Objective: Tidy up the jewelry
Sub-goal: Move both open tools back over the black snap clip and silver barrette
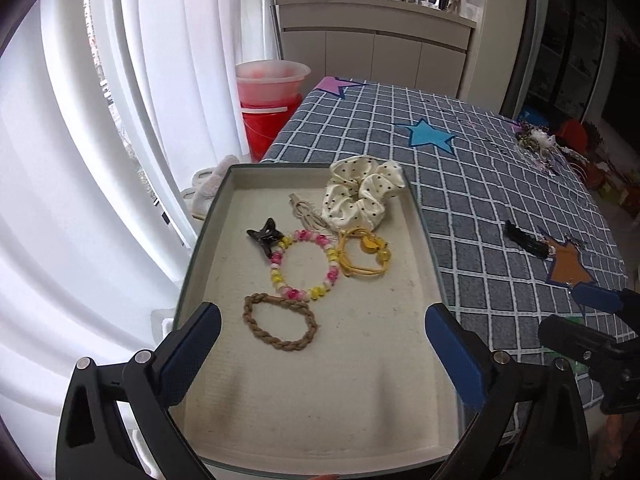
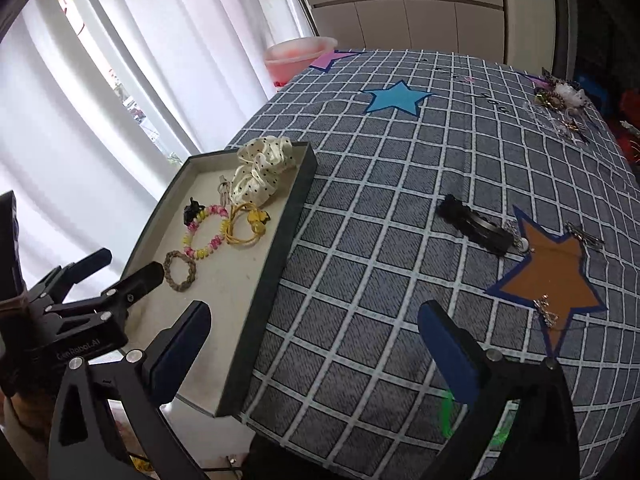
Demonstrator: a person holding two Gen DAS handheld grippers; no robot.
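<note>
A shallow tray [image 1: 424,236] with a cream lining sits at the table's left edge; it also shows in the right wrist view [image 2: 288,216]. In it lie a polka-dot scrunchie [image 1: 360,196], a black claw clip [image 1: 266,236], a pink and yellow bead bracelet [image 1: 304,266], a yellow hair tie [image 1: 366,256] and a braided brown band [image 1: 280,322]. A black hair clip [image 2: 474,230] lies on the cloth by the orange star [image 2: 556,276]. My left gripper [image 1: 322,354] is open and empty over the tray's near end. My right gripper [image 2: 314,354] is open and empty above the cloth.
The table has a grey checked cloth [image 2: 380,260] with a blue star [image 2: 396,98]. A heap of jewelry [image 2: 560,98] lies at the far right. Small chain pieces [image 2: 546,310] lie on the orange star. Red and pink buckets [image 1: 270,96] stand beyond the table's left corner, by white curtains.
</note>
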